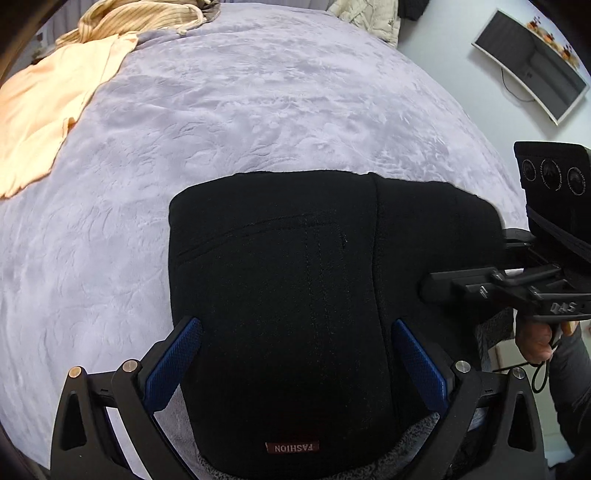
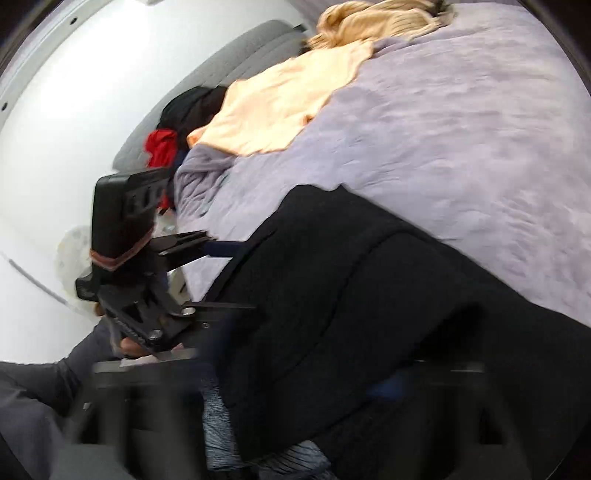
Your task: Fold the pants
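Observation:
Black pants (image 1: 288, 280) lie folded into a compact block on the lilac blanket (image 1: 240, 110), with a "FASHION" label at the near edge. My left gripper (image 1: 295, 354) is open, its blue pads (image 1: 173, 365) standing either side of the folded pants. My right gripper (image 1: 436, 286) reaches in from the right over the pants' right edge, and its jaws look shut. In the right wrist view the pants (image 2: 369, 295) fill the lower middle. The right gripper's own fingers are blurred there, and the left gripper (image 2: 221, 273) shows at the left.
A peach garment (image 1: 44, 110) and a striped tan one (image 1: 140, 18) lie at the bed's far left. Red and dark clothes (image 2: 162, 147) sit by the grey headboard. A wall monitor (image 1: 535, 62) hangs at the right. The bed's near edge is close.

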Action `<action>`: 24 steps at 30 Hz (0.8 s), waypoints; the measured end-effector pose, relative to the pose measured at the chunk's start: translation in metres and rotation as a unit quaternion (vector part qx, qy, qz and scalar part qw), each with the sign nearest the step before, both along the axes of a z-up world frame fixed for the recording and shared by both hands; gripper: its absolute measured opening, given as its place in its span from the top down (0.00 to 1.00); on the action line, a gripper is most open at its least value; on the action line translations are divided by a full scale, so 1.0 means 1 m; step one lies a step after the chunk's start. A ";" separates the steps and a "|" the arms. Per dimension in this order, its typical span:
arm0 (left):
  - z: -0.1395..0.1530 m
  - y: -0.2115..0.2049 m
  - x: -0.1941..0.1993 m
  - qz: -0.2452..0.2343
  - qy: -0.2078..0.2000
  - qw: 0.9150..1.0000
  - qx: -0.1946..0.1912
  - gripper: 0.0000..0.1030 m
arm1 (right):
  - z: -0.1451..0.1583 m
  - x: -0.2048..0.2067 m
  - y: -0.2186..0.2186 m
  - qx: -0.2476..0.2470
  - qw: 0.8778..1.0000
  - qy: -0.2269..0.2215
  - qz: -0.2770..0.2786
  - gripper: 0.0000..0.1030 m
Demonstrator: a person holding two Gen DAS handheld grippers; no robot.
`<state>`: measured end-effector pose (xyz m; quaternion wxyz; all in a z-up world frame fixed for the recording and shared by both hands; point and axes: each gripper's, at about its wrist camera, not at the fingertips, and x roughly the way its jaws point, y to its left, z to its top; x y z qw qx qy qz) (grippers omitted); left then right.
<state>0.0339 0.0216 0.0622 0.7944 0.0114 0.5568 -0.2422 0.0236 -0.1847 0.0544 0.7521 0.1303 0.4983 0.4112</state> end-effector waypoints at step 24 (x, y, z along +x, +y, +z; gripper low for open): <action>0.022 -0.113 -0.009 -0.112 -0.006 0.994 -0.001 0.01 | 0.001 -0.020 -0.131 -0.087 0.984 -0.020 -0.156 0.84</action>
